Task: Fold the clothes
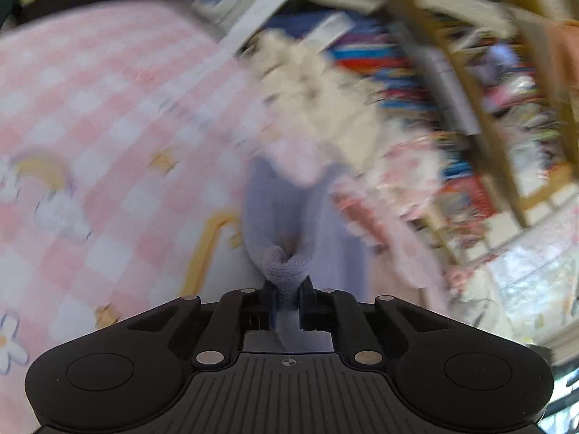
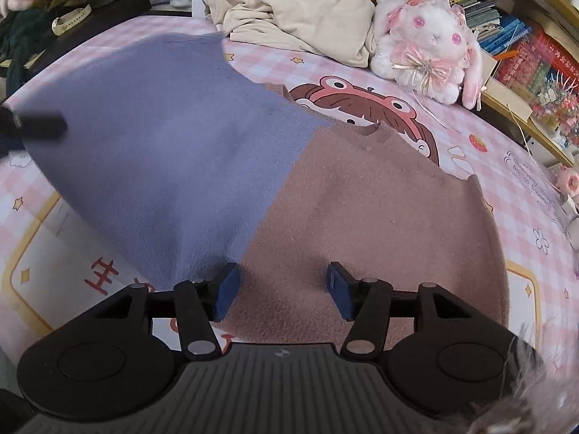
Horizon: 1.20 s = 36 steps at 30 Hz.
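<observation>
A two-tone knit sweater lies on the pink checked sheet: its brown half lies flat, its lavender half is lifted and pulled to the left. My left gripper is shut on a bunched fold of the lavender knit, which hangs away from it; that view is motion-blurred. The left gripper also shows as a dark blurred shape at the left edge of the right wrist view. My right gripper is open and empty, its blue pads low over the sweater's near hem.
A crumpled cream shirt and a white plush rabbit lie at the far side of the bed. Bookshelves run along the right. Dark clothes and a watch sit at far left.
</observation>
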{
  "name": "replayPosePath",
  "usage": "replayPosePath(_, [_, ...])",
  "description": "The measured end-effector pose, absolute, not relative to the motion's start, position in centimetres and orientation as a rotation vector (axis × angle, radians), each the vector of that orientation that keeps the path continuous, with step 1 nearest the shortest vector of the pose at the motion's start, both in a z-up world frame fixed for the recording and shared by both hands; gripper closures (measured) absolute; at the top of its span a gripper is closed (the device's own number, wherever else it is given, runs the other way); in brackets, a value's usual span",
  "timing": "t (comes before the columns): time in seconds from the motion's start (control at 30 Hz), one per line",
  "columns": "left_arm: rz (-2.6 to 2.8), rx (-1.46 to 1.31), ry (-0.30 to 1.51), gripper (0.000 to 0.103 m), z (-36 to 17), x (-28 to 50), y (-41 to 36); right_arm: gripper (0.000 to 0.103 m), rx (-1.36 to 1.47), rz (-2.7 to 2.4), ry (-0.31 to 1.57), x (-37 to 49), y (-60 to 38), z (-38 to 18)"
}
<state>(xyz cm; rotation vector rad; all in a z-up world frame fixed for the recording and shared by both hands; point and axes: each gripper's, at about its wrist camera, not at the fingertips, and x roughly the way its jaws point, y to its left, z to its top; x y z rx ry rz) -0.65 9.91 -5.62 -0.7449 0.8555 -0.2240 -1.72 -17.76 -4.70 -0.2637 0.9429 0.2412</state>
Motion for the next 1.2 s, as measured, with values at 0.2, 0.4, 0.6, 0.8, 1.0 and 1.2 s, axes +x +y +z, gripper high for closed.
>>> replayPosePath(0.2, [-0.141, -0.92, 0.923, 0.071, -9.0, 0.0, 11.1, 0.047, -0.259, 0.248, 0.946, -1.6, -17.8, -4.8])
replayPosePath(0.4, [-0.097, -1.025, 0.902, 0.072, -9.7, 0.2, 10.9, 0.047, -0.265, 0.257, 0.946, -1.6, -17.8, -4.9])
replayPosePath(0.6, [-0.086, -0.992, 0.906, 0.091, -9.9, 0.1, 10.8, 0.047, -0.287, 0.253, 0.928, -1.9, -17.5, -5.1])
replayPosePath(0.8, [-0.071, -0.984, 0.882, 0.092, -9.5, -0.5, 12.3, 0.049, -0.233, 0.262, 0.893, -2.2, -18.1, -4.2])
replayPosePath(1.0, [-0.041, -0.986, 0.878, 0.092, -9.6, -0.9, 14.1, 0.048, -0.175, 0.194, 0.857, -3.2, -21.2, -2.3])
replayPosePath(1.2, [-0.039, -0.979, 0.888, 0.091, -9.8, -0.7, 14.2, 0.05, -0.119, 0.087, 0.853, -4.2, -25.5, -1.9])
